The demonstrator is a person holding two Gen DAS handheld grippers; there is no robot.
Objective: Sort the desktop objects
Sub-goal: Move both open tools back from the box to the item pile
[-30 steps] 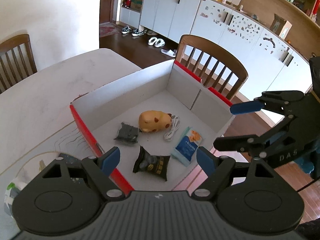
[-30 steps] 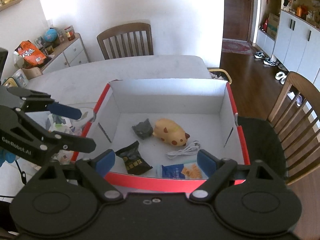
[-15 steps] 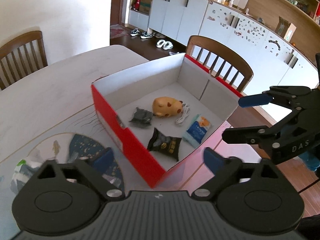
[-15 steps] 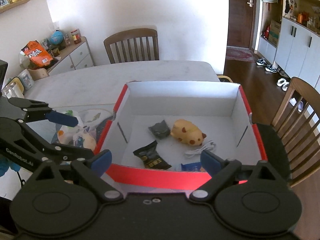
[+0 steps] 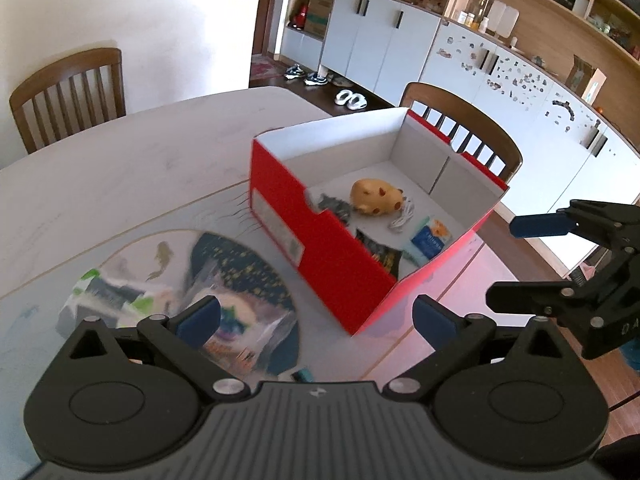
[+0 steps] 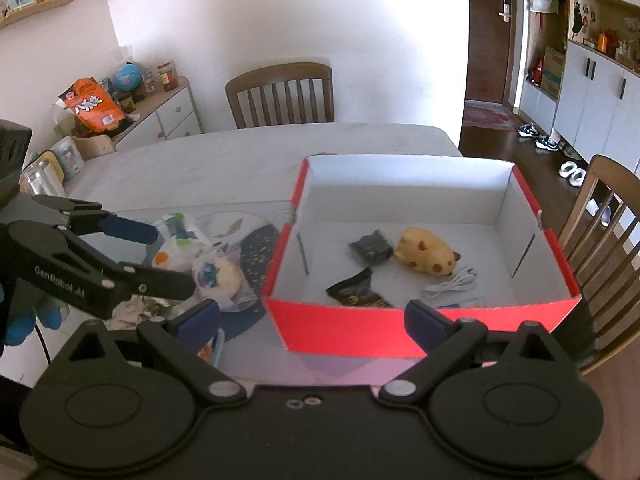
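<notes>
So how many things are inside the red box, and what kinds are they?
Toys: 1, the yellow spotted animal toy
Cables: 1, the white cable
Dark packets: 2, the grey packet and the black packet
Blue packets: 1, the blue packet
Total: 5 in the red box

Wooden chairs (image 6: 280, 94), white cabinets (image 5: 384, 46), shoes (image 5: 351, 99).

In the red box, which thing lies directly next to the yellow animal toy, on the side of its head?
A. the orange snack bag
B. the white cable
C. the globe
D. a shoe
B: the white cable lies coiled on the floor of the red box, right beside the head end of the yellow animal toy.
</notes>
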